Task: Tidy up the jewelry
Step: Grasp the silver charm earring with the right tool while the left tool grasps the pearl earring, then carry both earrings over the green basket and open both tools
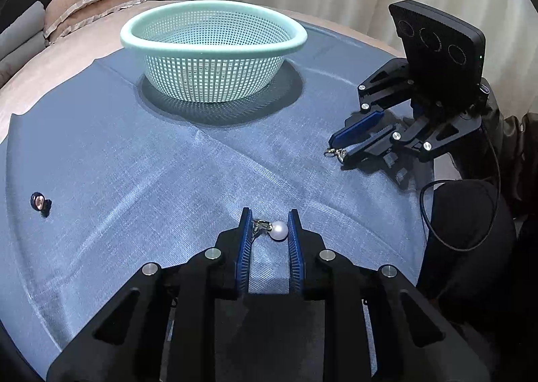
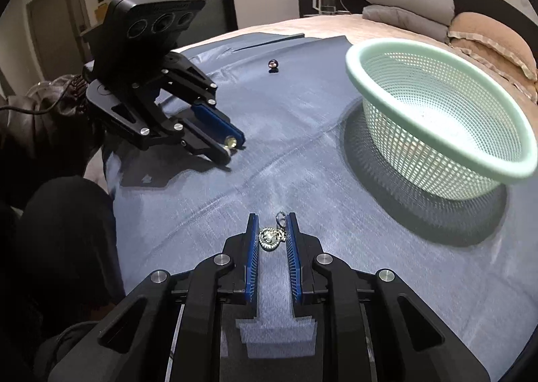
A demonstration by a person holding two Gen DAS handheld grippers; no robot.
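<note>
- The left gripper (image 1: pixel 269 219) pinches a pearl earring (image 1: pixel 278 230) between its blue pads, low over the blue cloth (image 1: pixel 151 153).
- The right gripper (image 2: pixel 271 222) is closed on a sparkly silver earring (image 2: pixel 269 239), held near the fingertips.
- A mint green basket (image 1: pixel 213 46) stands on the cloth beyond both grippers.
- A small dark earring (image 1: pixel 39 202) lies alone on the cloth, well apart from the basket.

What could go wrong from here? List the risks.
1. The pearl earring sits at the very tips of the left gripper; it could slip out.
2. The sparkly charm dangles by the right gripper's fingertips and might drop before the basket.
3. Small pieces may fall through the mesh.
</note>
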